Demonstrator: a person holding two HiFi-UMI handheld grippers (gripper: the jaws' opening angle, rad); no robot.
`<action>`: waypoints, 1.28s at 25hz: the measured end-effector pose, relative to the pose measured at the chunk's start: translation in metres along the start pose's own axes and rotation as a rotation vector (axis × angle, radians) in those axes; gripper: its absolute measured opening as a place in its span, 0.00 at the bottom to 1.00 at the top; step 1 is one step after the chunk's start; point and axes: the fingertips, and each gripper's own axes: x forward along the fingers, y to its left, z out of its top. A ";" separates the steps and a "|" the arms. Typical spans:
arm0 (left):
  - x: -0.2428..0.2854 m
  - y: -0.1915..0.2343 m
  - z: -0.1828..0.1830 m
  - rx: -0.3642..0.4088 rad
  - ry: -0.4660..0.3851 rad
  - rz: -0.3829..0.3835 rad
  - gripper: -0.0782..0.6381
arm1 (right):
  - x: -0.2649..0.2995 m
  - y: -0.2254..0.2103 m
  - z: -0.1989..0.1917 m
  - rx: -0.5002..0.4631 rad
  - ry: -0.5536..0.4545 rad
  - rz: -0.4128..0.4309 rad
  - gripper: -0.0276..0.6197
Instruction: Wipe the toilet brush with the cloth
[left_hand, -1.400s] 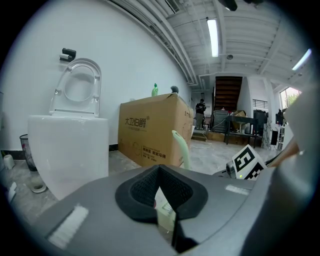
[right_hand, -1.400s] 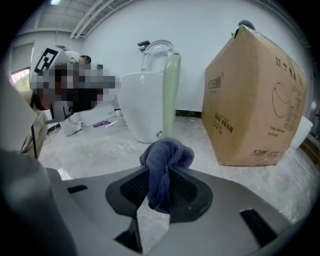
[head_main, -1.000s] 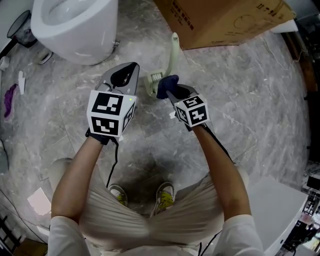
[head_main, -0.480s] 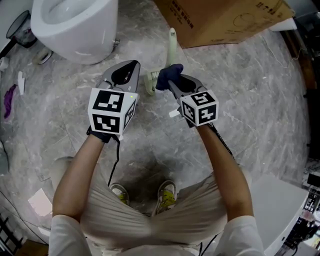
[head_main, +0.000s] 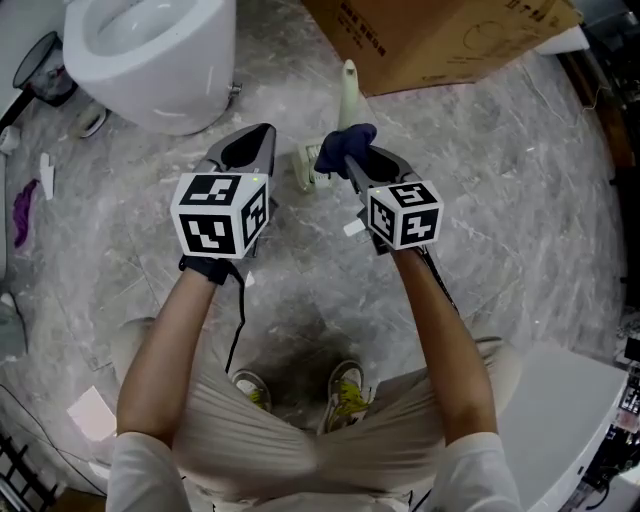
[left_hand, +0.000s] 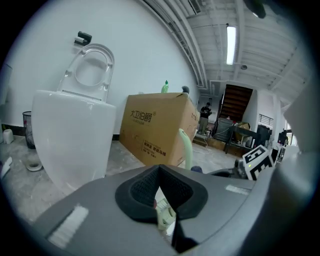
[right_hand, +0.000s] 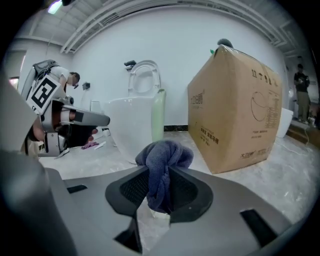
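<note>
Dark blue cloth (head_main: 345, 142) is bunched into a knot and pinched tight between the jaws of my right gripper (head_main: 352, 160). In the right gripper view the wad fills the gap between the pads and bulges out above them.

From the head view the toilet brush (head_main: 346, 95) stands between my two grippers. Its pale green handle points away from me toward the cardboard box (head_main: 440, 40), and its white bristle end is just beside the tip of my left gripper (head_main: 258, 142). In the left gripper view those jaws are drawn narrow. A pale green and white piece of the brush's lower end shows in the slit between the pads, so I read it as clamped there. Beyond them the handle rises upright in front of the box and curves over at its top.

The cloth sits right at the lower part of the handle. In the right gripper view the green shaft stands directly behind the wad, but I cannot tell whether the two are touching.

A white toilet (head_main: 150, 60) stands off to my left, well apart from the box, with its clear seat raised against the wall.
</note>
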 end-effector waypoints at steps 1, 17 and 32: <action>-0.002 0.002 0.000 -0.008 0.002 0.002 0.11 | 0.003 -0.001 -0.010 0.026 0.003 -0.008 0.22; -0.014 0.002 -0.013 0.102 0.035 0.060 0.11 | 0.043 0.002 -0.073 0.110 0.059 -0.008 0.22; -0.032 0.008 -0.029 0.071 0.088 0.047 0.11 | 0.084 -0.004 -0.133 0.102 0.174 -0.026 0.21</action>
